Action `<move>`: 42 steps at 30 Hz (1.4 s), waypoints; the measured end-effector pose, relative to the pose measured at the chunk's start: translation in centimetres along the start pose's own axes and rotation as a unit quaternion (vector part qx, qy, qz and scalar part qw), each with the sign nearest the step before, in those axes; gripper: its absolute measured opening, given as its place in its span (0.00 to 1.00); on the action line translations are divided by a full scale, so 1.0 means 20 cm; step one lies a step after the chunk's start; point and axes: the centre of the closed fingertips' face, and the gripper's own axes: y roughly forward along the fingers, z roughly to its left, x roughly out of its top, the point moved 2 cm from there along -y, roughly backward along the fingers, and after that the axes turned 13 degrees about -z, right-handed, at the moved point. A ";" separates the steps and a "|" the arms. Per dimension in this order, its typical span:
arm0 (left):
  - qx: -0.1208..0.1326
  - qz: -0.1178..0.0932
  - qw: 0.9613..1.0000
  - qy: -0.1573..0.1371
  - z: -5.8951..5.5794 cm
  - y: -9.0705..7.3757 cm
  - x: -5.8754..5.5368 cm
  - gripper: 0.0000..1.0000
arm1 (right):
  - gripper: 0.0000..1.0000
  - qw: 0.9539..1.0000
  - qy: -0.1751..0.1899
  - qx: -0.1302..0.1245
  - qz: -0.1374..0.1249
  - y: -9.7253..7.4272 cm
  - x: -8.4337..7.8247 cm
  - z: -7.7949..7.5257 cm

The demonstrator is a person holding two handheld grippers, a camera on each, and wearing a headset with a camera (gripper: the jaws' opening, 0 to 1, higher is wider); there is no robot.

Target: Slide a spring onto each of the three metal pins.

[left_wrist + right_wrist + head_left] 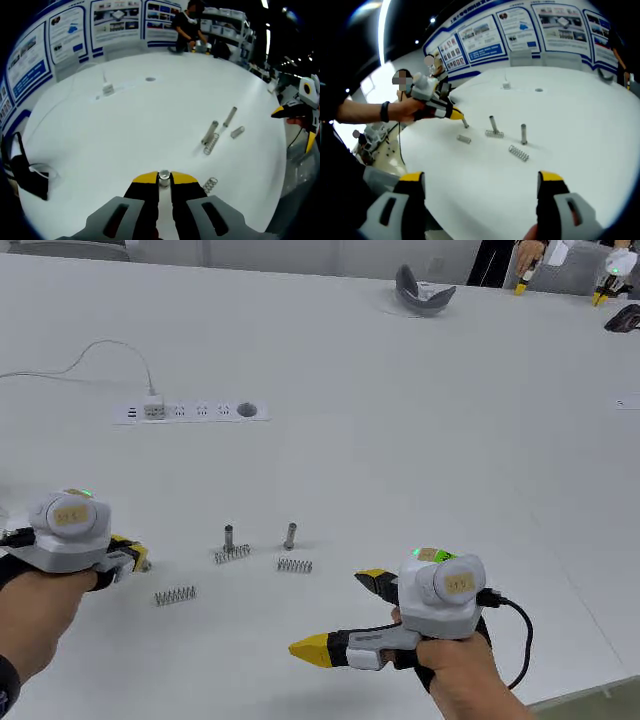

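- While the left gripper (163,178) is clamped on pin 1 (163,175), its yellow tips closed near the pin's top end, the right gripper (480,177) is held with its jaws spread wide and nothing between them.
- Cannot tell whether the foot of pin 1 rests on the white table (400,440).
- Pin 2 (228,537) and pin 3 (290,535) stand upright on the table, side by side and bare.
- All three springs lie flat. Spring A (232,554) is at the foot of pin 2 and seems to touch it. Spring B (295,564) is just in front of pin 3. Spring C (175,595) lies apart, nearer the left gripper.
- Pins: short grey metal cylinders with a smooth finish. Judged stiff, slick in the jaws, and easy to tip over if knocked.
- Springs: small open coils of bright wire. Judged very light and free to roll, and they would squash or flick away under a hard pinch.
- Suggested hold: pinch lightly across the middle coils, leaving one end clear so it can meet the pin top with the axes lined up.
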 end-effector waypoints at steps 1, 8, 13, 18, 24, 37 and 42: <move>-0.001 -0.001 1.000 0.001 -0.01 0.01 0.01 0.08 | 0.94 1.000 0.000 0.000 0.000 0.00 0.00 0.00; -0.004 -0.006 1.000 0.006 -0.02 0.04 0.05 0.08 | 0.94 1.000 0.001 -0.002 0.000 -0.01 0.00 -0.01; -0.006 -0.008 1.000 0.008 -0.03 0.06 0.07 0.08 | 0.94 1.000 0.002 -0.004 0.000 -0.01 -0.01 -0.01; -0.009 -0.005 1.000 0.017 -0.03 0.06 0.06 0.08 | 0.94 1.000 0.003 -0.005 -0.001 -0.01 -0.01 -0.02; -0.012 -0.003 1.000 0.020 -0.04 0.07 0.06 0.08 | 0.94 1.000 0.005 -0.005 -0.001 -0.01 -0.01 -0.02; -0.015 0.011 1.000 0.021 -0.04 0.07 0.03 0.10 | 0.94 1.000 0.003 -0.005 -0.003 -0.01 -0.01 -0.02; -0.015 0.014 1.000 0.015 -0.04 0.05 0.01 0.12 | 0.94 1.000 0.002 -0.004 -0.003 -0.01 -0.01 -0.02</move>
